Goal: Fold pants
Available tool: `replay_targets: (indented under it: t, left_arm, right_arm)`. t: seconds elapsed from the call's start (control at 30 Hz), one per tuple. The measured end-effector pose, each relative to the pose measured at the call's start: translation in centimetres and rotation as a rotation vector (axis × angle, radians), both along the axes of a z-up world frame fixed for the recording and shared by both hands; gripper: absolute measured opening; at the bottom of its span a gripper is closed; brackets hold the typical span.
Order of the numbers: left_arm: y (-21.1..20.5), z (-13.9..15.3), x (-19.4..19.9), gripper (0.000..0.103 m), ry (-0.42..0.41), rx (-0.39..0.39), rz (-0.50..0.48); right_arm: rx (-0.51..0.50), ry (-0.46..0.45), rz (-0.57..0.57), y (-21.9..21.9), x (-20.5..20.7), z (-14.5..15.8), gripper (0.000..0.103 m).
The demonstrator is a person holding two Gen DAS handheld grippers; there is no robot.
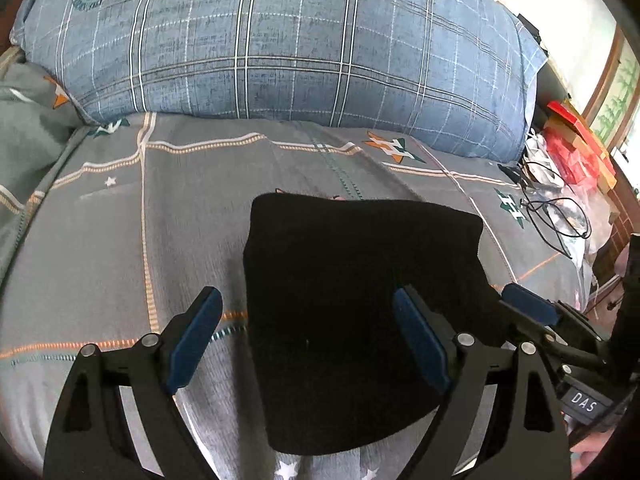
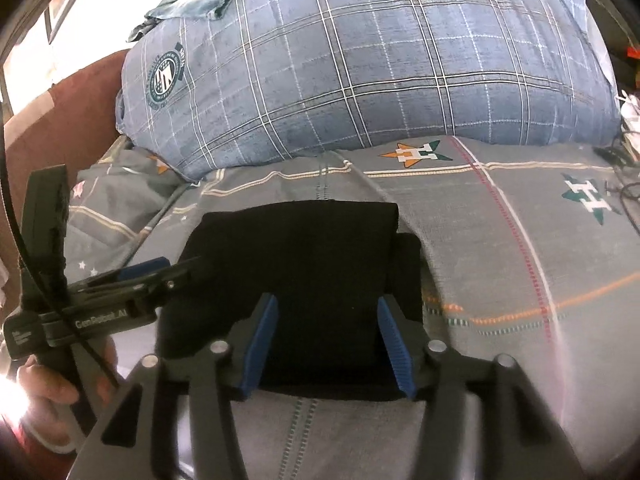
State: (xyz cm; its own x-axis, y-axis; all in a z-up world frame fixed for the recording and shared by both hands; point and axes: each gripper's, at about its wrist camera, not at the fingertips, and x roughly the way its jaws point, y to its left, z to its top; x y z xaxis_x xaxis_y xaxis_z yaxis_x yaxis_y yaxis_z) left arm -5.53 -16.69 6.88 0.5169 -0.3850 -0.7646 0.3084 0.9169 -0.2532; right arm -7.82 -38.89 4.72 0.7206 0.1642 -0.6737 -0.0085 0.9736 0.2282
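The black pants (image 1: 352, 312) lie folded into a compact block on the grey patterned bed sheet (image 1: 120, 240). My left gripper (image 1: 306, 296) is open and empty, its blue pads straddling the block's left part just above it. My right gripper (image 2: 326, 304) is open and empty over the near edge of the pants (image 2: 304, 272). The right gripper also shows at the right of the left wrist view (image 1: 532, 304), beside the block. The left gripper shows at the left of the right wrist view (image 2: 152, 270), at the block's left edge.
A big blue plaid pillow (image 1: 280, 40) lies across the far side of the bed. Black cables (image 1: 556, 208) and red boxes (image 1: 576, 144) sit off the bed's right edge. A crumpled grey duvet (image 1: 28, 128) lies at the left.
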Motion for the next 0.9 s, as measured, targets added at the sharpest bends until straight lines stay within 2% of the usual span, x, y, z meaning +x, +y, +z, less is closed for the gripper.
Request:
replay_targets:
  t: [0.5, 0.7, 0.9]
  left_arm:
    - [1.7, -0.2, -0.3, 0.089, 0.034, -0.047, 0.011]
    - [1.4, -0.7, 0.4, 0.089, 0.032, -0.013, 0.006]
    - [0.0, -0.6, 2.4, 0.089, 0.0, 0.025, -0.009]
  right_arm:
    - [-0.006, 0.019, -0.039, -1.8, 0.1, -0.6, 0.06]
    - [0.035, 0.047, -0.043, -3.4, 0.5, -1.3, 0.06]
    - [0.108, 0.062, 0.038, -2.9, 0.9, -1.5, 0.06]
